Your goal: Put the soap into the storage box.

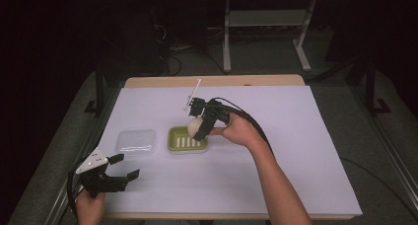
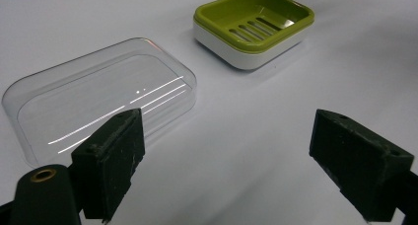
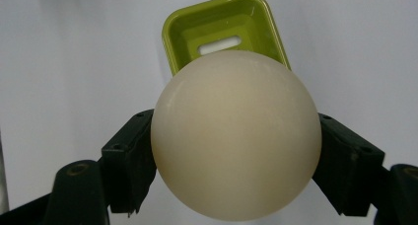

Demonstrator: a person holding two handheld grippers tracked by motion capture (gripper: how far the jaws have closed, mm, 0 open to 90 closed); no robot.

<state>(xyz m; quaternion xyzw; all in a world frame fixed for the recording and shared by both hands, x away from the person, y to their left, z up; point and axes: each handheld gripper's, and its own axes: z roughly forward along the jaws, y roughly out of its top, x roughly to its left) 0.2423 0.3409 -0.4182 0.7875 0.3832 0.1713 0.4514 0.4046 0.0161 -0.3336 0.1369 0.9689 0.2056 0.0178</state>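
Note:
My right gripper (image 1: 198, 129) is shut on a round cream soap ball (image 1: 195, 126), held just above the green soap dish (image 1: 173, 142) at mid-table. In the right gripper view the soap ball (image 3: 235, 136) sits pinched between both black jaws, with the green dish (image 3: 183, 32) below and behind it. My left gripper (image 1: 124, 167) rests open near the table's front left corner. In the left gripper view its jaws stand wide apart over bare table, with the clear lid (image 2: 98, 96) and the empty green dish (image 2: 254, 25) ahead of them.
A clear plastic lid (image 1: 136, 141) lies flat to the left of the dish. The white sheet (image 1: 296, 151) covers the wooden table. A white stick-like part (image 1: 191, 93) rises from the right gripper. Dark floor, cables and a desk frame (image 1: 226, 37) lie beyond the far edge.

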